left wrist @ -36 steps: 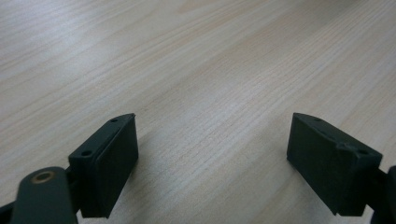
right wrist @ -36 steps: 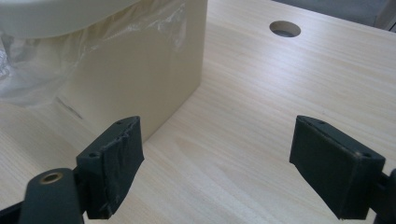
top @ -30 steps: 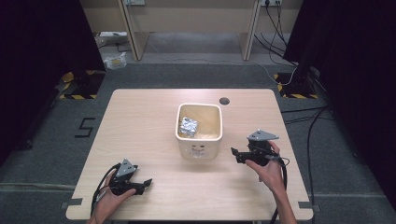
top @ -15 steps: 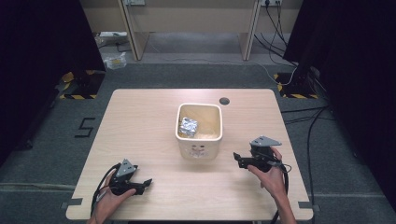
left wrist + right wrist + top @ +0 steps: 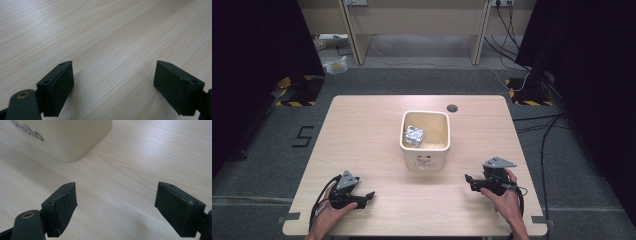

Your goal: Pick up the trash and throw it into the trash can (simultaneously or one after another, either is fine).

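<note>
- The left gripper (image 5: 368, 196) is sitting in the lower left of the high view, held low over the wooden table (image 5: 362, 135) by the person's left hand (image 5: 330, 214), its jaws pointing toward the right of the frame.
- In the left gripper view its jaws are standing wide apart with bare tabletop between them, gripping nothing.
- The right gripper (image 5: 468, 179) is sitting in the lower right of the high view, held by the right hand (image 5: 507, 202), its jaws pointing left toward the cream bin (image 5: 425, 159).
- In the right gripper view its jaws are gaping wide and empty, and the bin's corner, printed with "hello", is showing in the upper left, apart from the jaws.
- The bin is standing upright at the centre of the high view, between the two grippers and farther up the frame.
- A crumpled foil ball (image 5: 414, 136) is lying inside the bin, against its left wall.
</note>
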{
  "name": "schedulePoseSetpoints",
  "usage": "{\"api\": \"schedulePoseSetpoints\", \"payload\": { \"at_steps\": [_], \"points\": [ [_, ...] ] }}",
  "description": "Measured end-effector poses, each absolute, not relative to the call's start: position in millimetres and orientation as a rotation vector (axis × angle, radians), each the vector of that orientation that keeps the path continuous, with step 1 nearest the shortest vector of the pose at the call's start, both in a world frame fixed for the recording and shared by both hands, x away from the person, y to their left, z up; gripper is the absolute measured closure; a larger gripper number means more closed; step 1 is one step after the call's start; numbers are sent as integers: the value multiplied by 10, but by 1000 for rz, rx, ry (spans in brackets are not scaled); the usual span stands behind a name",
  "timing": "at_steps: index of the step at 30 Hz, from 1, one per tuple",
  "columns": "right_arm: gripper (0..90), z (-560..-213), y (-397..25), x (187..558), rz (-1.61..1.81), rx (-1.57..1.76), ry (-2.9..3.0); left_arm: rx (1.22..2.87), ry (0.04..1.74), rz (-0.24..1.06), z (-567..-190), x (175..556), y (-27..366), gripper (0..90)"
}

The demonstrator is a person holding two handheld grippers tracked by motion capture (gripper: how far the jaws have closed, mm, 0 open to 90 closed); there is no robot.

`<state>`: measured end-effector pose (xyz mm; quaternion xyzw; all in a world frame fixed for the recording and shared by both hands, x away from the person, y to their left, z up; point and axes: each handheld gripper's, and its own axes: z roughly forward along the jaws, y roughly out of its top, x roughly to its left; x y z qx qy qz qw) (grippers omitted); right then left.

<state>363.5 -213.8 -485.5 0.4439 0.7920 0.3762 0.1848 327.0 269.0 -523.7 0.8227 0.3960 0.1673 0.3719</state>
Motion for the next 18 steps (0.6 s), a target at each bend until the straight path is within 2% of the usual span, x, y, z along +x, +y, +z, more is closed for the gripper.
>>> {"api": "schedulePoseSetpoints", "payload": {
  "at_steps": [18],
  "points": [
    [176, -5034, -2139, 3451, 997, 1241, 2263, 2109, 1015, 429, -5238, 3270, 2690, 154]
  ]
}}
